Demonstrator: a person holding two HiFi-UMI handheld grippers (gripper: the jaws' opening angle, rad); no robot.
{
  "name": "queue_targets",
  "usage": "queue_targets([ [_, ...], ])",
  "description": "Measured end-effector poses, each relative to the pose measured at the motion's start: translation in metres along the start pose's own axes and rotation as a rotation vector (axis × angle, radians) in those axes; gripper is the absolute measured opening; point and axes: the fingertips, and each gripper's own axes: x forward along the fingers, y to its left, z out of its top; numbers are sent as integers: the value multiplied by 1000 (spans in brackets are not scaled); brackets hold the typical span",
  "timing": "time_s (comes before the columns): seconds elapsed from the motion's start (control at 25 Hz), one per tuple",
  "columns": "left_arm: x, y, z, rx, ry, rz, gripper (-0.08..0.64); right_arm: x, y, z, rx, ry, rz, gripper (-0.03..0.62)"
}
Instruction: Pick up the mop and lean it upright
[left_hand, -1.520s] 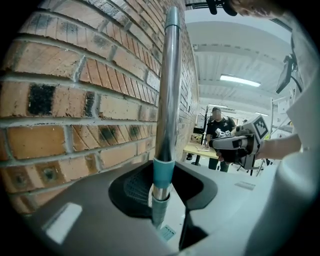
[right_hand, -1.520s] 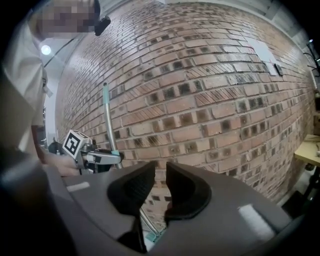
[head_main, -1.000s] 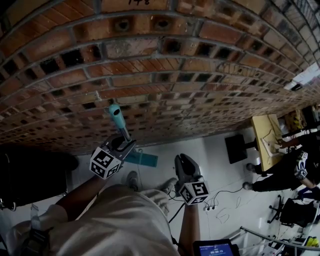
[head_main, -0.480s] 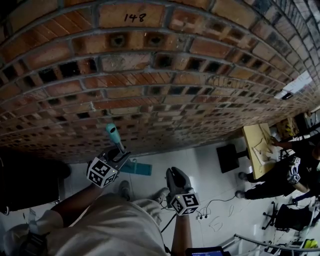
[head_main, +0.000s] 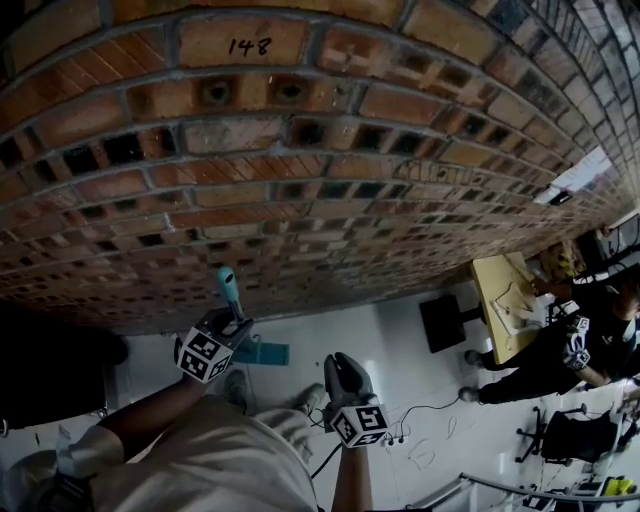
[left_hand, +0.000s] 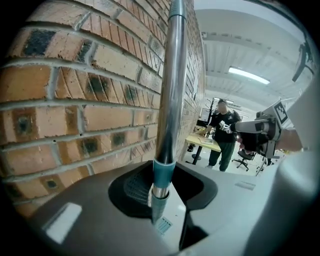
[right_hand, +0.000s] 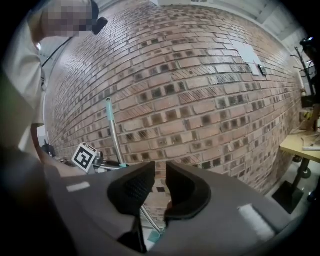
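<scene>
Since the mop (head_main: 230, 290) must end up leaning on the brick wall (head_main: 300, 150), the left gripper (head_main: 237, 322), at the lower left of the head view, is clamped on its metal handle at a teal collar. It holds the pole nearly vertical close beside the bricks. The teal mop head (head_main: 262, 352) sits low on the pale floor (head_main: 400, 330) near the wall's foot. The right gripper (head_main: 338, 365), at lower centre, hangs apart from the pole, its jaws only narrowly parted around nothing, probably kept free to steady the handle if it tips
</scene>
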Motion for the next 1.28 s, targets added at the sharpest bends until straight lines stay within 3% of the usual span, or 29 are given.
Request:
queue_targets([
  [0.52, 31, 2, -59, -25, 102, 28, 135, -6, -7, -17, 21, 28, 10, 61],
  [1.28, 71, 13, -101, -14, 188, 55, 133, 3, -31, -17, 31, 33, 13, 61],
])
